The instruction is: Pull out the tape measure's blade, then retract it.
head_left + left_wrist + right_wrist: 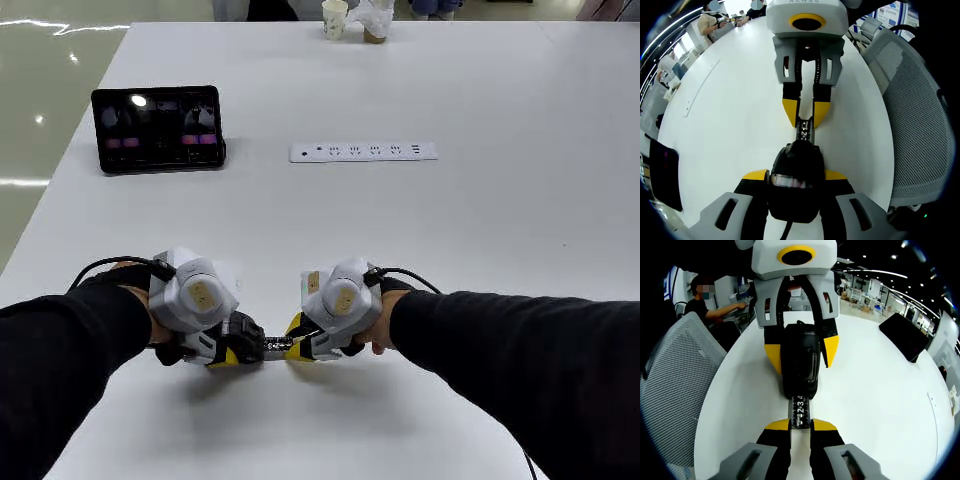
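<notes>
Two black sleeves (pixel 60 360) come in from the bottom corners of the head view, and the hands at their ends bring the grippers nose to nose at the bottom centre of the white table (pixel 470 240). The left gripper (pixel 238 345) is clamped around the black case of the tape measure (pixel 795 187). In the left gripper view the yellow-tipped jaws press on either side of the case at the bottom of the frame. The right gripper (pixel 296 348) faces it and pinches the end of the blade (pixel 800 410), jaws closed tight on it at the bottom centre of the right gripper view. Only a short stretch of blade is out, a dark strip with white numerals running between case and jaw tips. The case sits low, just above or on the tabletop; I cannot tell which.

Further up the head view, a dark tablet (pixel 158 128) stands at the upper left. A white power strip (pixel 363 151) lies flat near the upper centre, well apart from the grippers. A paper cup (pixel 335 18) is at the top edge. A grey mesh chair (pixel 920 115) fills the right of the left gripper view, beside the table.
</notes>
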### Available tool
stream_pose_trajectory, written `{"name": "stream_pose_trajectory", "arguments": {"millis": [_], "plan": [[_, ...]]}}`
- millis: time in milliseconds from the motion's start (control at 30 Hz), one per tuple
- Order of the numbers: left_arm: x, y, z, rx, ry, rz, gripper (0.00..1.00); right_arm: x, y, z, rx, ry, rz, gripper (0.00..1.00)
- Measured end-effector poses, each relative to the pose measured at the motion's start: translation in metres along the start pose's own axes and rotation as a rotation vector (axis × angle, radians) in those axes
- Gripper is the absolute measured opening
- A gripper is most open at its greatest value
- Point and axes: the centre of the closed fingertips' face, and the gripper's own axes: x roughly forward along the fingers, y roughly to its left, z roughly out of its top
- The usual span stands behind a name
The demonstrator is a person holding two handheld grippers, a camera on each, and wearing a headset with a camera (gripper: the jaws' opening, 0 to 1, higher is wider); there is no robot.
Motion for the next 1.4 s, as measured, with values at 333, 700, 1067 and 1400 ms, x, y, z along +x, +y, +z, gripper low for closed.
{"name": "stream_pose_trajectory", "arguments": {"millis": [333, 700, 1067, 1400], "plan": [[0.001, 0.000, 0.000, -0.002, -0.002, 0.002, 0.34, -0.003, 0.000, -0.004, 0.003, 0.005, -0.002, 0.11], [0.001, 0.000, 0.001, -0.005, -0.003, 0.004, 0.34, -0.008, 0.000, -0.010, 0.007, 0.011, -0.001, 0.11], [0.001, 0.000, 0.001, -0.010, -0.004, 0.003, 0.34, -0.014, -0.001, -0.016, 0.018, 0.014, -0.004, 0.11], [0.001, 0.001, 0.001, -0.012, -0.005, 0.005, 0.34, -0.019, -0.001, -0.022, 0.024, 0.018, -0.006, 0.11]]}}
